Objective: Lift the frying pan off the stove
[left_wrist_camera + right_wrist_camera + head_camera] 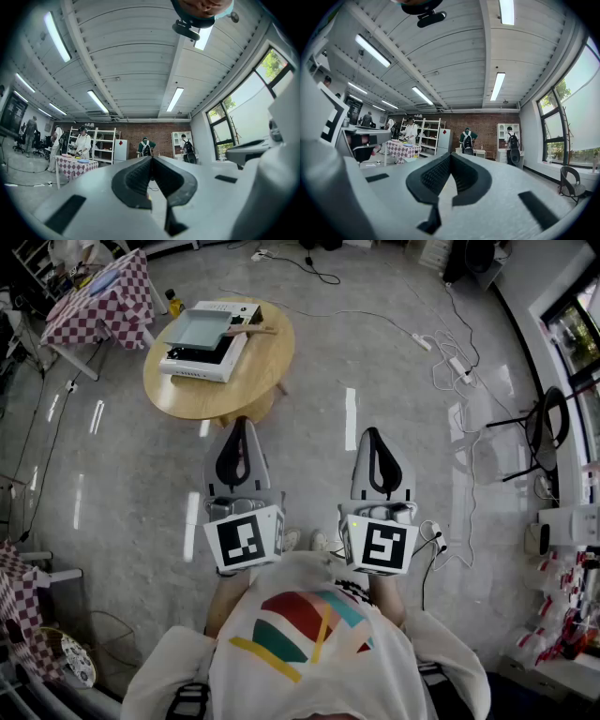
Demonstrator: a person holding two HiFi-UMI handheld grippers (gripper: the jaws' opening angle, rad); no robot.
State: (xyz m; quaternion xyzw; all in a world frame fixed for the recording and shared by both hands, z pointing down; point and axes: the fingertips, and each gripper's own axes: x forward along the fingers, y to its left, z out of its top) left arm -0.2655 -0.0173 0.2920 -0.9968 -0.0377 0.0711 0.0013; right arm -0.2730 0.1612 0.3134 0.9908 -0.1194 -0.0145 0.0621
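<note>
A square grey-blue frying pan point(199, 329) with a wooden handle point(251, 331) rests on a white portable stove point(202, 360), which stands on a round wooden table point(216, 395) at the upper left of the head view. My left gripper point(241, 423) and right gripper point(372, 433) are held side by side close to the person's body, well short of the table. Both are shut with nothing between the pads. In the left gripper view the left gripper point(151, 159) points across the room at a brick wall, and so does the right gripper point(450, 155) in the right gripper view. Neither gripper view shows the pan.
A table with a checkered cloth point(98, 296) stands left of the round table, with a yellow bottle point(173, 304) between them. Cables and a power strip point(450, 362) lie on the grey floor at right, near a black chair point(548, 427). People stand by distant shelves point(429, 136).
</note>
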